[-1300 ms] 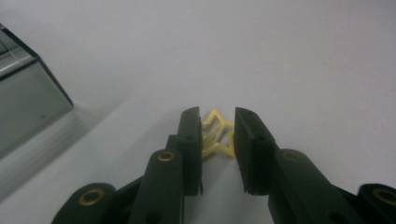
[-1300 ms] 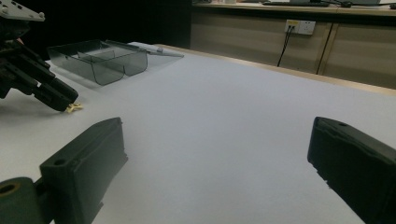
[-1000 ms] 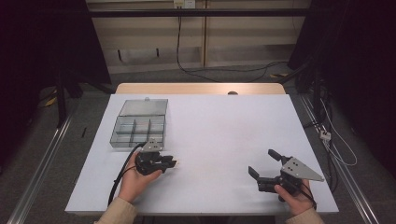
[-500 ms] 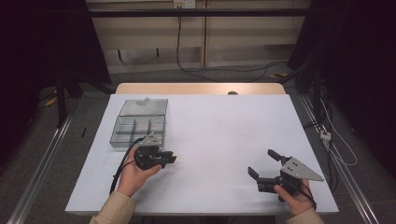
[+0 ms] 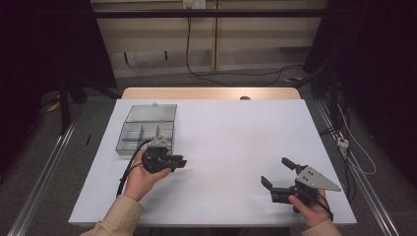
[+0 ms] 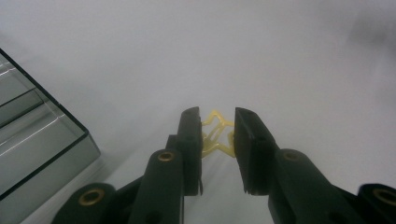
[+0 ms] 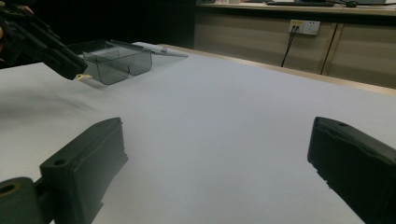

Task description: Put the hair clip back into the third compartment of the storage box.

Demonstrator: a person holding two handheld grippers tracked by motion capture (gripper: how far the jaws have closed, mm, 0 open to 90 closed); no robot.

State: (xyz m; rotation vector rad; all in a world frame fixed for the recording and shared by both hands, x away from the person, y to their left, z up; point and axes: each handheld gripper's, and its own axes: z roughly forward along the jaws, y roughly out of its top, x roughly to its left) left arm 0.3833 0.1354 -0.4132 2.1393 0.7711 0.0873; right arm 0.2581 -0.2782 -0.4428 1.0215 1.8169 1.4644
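Note:
A small yellow wire-like piece (image 6: 217, 136) sits pinched between the jaws of my left gripper (image 6: 215, 122), which is shut on it just above the white table. In the high view that left gripper (image 5: 181, 161) is held at the table's left front, a little in front of a clear compartment box (image 5: 147, 129). From the right gripper view the yellow piece (image 7: 84, 76) hangs at the left gripper's tip, beside the box (image 7: 116, 60). My right gripper (image 5: 275, 171) rests at the front right, open with nothing between its jaws (image 7: 217, 130).
The box's lid (image 5: 151, 113) lies open behind it, and its corner (image 6: 28, 135) is close on the left of my left gripper. The white table (image 5: 236, 132) stretches between the two grippers. A cable trails from the left gripper along the forearm.
My left gripper has moved a little away from the person and to the right, toward the box, still holding the yellow piece. The right gripper has stayed put.

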